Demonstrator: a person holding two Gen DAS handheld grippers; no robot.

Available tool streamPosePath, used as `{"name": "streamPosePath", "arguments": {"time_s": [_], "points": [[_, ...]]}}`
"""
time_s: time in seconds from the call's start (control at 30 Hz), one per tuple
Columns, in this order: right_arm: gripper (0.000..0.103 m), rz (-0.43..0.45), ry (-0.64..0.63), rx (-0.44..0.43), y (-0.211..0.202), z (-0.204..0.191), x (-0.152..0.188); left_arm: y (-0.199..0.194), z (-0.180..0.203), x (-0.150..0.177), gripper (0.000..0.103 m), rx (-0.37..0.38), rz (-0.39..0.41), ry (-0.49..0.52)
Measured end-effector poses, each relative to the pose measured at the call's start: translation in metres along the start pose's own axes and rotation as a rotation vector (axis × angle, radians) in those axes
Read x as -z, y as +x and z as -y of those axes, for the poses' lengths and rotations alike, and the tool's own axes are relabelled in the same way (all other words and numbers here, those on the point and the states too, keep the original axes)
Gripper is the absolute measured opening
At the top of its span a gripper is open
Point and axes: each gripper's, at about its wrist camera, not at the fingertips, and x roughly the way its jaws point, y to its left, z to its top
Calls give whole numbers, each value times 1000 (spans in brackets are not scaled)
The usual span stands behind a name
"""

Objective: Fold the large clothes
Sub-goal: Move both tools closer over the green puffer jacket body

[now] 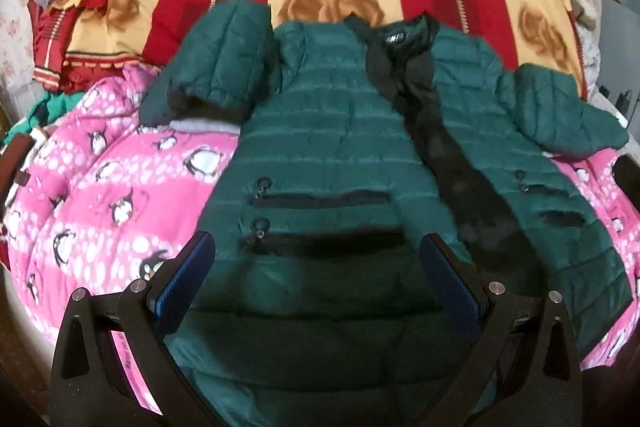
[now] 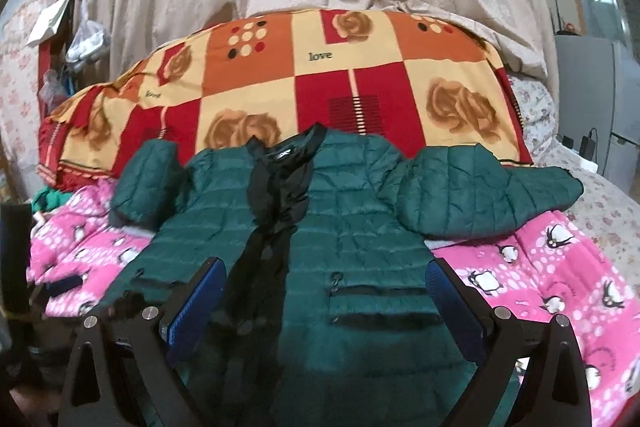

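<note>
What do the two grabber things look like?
Both look the same. The left gripper and the right gripper each have two black, curved arms with triangle-shaped holes cut in them and round silver bolts. Their fingers are lined with bumpy blue pads. No hands, sleeves or cables show.

Dim indoor light, soft blur, heavy fisheye bending, dark vignetted corners.

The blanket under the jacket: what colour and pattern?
Pink blanket with penguins and white dots, clearest in the right wrist view.
</note>
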Motion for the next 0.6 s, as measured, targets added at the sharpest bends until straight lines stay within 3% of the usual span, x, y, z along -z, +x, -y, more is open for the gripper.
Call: {"name": "streamPosePath", "arguments": {"time_s": [0.07,0.13,0.33,0.6], "points": [[99,-38,38,1,10,5,2,-3,-2,2,102,-7,22,-24],[99,-22,70,-2,10,11,1,-5,-2,3,102,-17,34,-32],[99,-88,162,-17,23,28,7,-5,8,4,102,-38,30,11],[99,-90,125,-9,20,21,9,-5,7,5,102,-31,30,10]]}}
